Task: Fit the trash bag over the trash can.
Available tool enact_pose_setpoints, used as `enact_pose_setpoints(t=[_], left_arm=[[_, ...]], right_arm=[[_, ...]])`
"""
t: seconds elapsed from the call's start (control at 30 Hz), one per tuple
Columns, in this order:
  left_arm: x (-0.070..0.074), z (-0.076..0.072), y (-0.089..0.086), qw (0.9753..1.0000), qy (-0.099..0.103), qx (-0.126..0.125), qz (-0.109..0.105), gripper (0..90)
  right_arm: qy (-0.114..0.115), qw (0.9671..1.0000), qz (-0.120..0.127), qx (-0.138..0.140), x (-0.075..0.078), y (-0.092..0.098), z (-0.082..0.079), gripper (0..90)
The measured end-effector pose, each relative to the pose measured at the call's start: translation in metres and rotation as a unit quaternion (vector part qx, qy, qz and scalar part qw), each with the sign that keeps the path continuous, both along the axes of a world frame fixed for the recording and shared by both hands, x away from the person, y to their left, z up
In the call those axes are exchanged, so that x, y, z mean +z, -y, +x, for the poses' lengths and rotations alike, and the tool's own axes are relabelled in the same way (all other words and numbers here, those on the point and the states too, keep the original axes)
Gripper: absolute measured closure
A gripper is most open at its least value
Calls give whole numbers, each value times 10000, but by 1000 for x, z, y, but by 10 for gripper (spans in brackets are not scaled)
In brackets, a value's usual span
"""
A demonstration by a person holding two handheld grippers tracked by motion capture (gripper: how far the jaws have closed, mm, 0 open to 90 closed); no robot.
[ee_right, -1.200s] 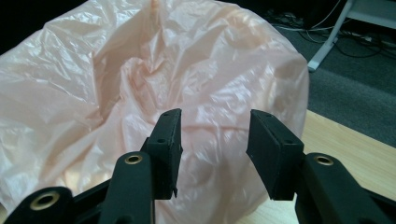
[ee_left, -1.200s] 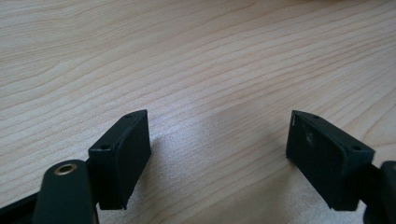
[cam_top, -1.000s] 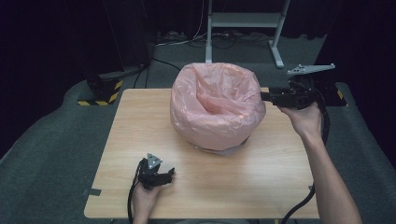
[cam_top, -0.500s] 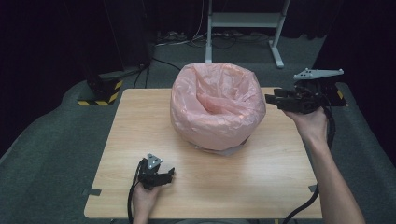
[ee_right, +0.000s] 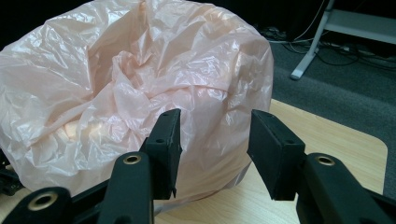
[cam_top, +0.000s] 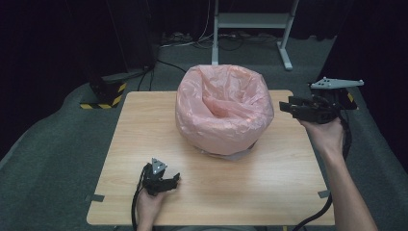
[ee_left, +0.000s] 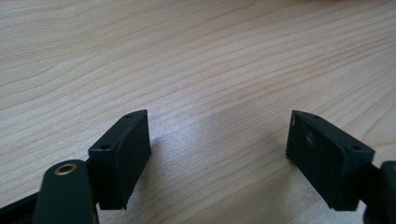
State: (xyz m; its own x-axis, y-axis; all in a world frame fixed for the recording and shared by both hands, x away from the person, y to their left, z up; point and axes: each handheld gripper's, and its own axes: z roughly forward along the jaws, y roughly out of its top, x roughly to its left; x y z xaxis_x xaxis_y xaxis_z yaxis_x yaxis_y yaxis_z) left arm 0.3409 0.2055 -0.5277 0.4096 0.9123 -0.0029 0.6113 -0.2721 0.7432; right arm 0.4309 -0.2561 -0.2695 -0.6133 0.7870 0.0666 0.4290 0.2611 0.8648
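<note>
A pink plastic bag (cam_top: 221,108) lines a round bin in the middle of the wooden table (cam_top: 144,125); its crumpled top folds inward. My right gripper (cam_top: 285,106) is held in the air just right of the bag's rim, pointing at it. In the right gripper view the right gripper (ee_right: 215,140) is open, with the bag (ee_right: 116,93) close behind the gap and nothing gripped. My left gripper (cam_top: 168,182) rests low at the table's front left. In the left gripper view the left gripper (ee_left: 217,154) stands wide open over bare wood (ee_left: 187,56).
A white desk frame (cam_top: 250,21) and cables stand on the grey carpet beyond the table. A black stand with a yellow-black striped base (cam_top: 103,94) sits at the back left. The table's right edge (cam_top: 308,159) runs under my right forearm.
My right gripper has drifted slightly right and toward the person, a little away from the bag's rim. The left gripper has stayed still.
</note>
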Motion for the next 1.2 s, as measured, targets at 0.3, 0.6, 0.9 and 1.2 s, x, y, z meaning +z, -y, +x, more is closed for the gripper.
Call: enact_pose_setpoints(t=[0.3, 0.6, 0.9, 1.2], left_arm=[[0, 0, 0, 10000, 0, 12, -3, 220], [0, 0, 0, 10000, 1, 13, -7, 220], [0, -1, 0, 10000, -1, 23, -6, 219], [0, -1, 0, 10000, -5, 25, -9, 220]], right_arm=[[-21, 10000, 72, -35, -6, 8, -5, 539], [-56, 9998, 149, -89, -14, 14, -6, 539], [-73, 9997, 194, -101, -22, 20, -11, 538], [-71, 9996, 270, -97, -29, 21, -13, 538]])
